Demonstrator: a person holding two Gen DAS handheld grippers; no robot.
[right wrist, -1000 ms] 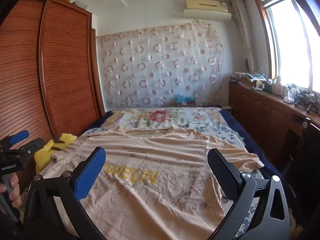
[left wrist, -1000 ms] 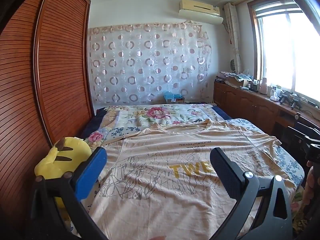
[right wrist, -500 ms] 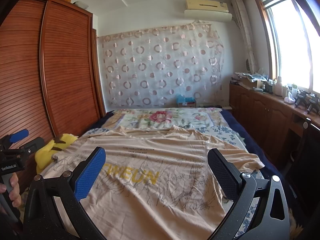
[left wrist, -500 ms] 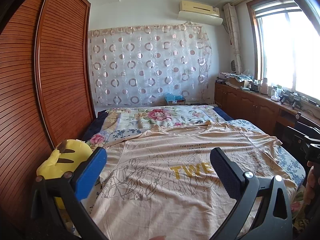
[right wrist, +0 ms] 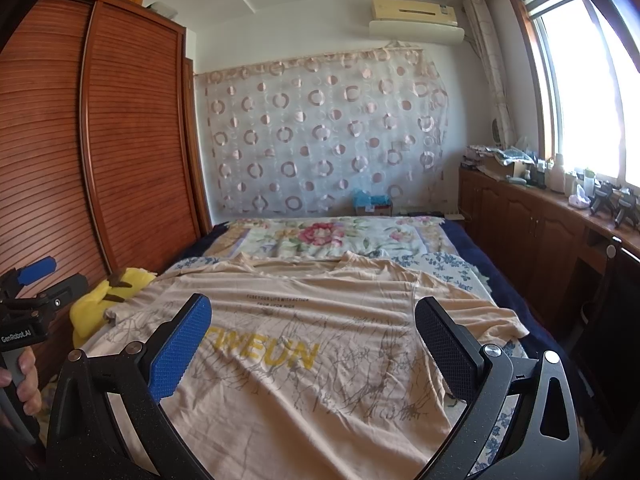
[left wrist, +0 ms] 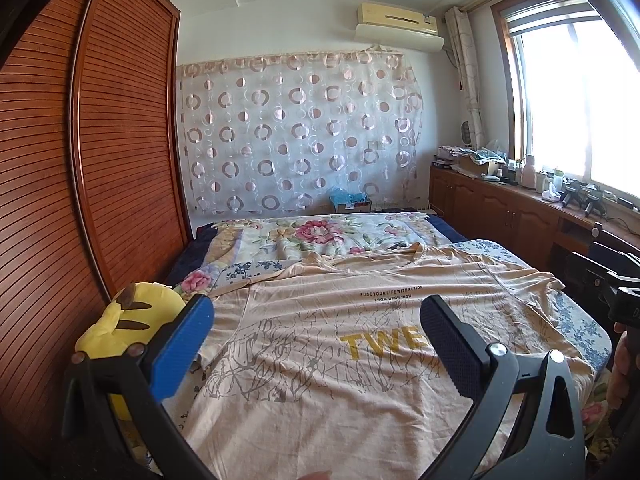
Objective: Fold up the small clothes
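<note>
A beige T-shirt (left wrist: 328, 344) (right wrist: 320, 340) with yellow letters and grey line drawings lies spread flat on the bed, collar toward the far end. My left gripper (left wrist: 316, 320) hovers open above its near left part, with nothing between the fingers. Over the near right part my right gripper (right wrist: 312, 320) also stands open and holds nothing. In the right wrist view the left gripper's body (right wrist: 28, 304) shows at the left edge, held by a hand. The shirt's near hem is hidden under the gripper frames.
A yellow plush toy (left wrist: 132, 320) (right wrist: 108, 292) lies at the bed's left edge beside the slatted wooden wardrobe (left wrist: 80, 180). A floral quilt (left wrist: 316, 236) covers the far end of the bed. Low wooden cabinets (right wrist: 540, 232) with clutter line the right wall under the window.
Both views have tilted up slightly, so the shirt sits a little lower in frame. Both grippers stay open and the shirt has not moved.
</note>
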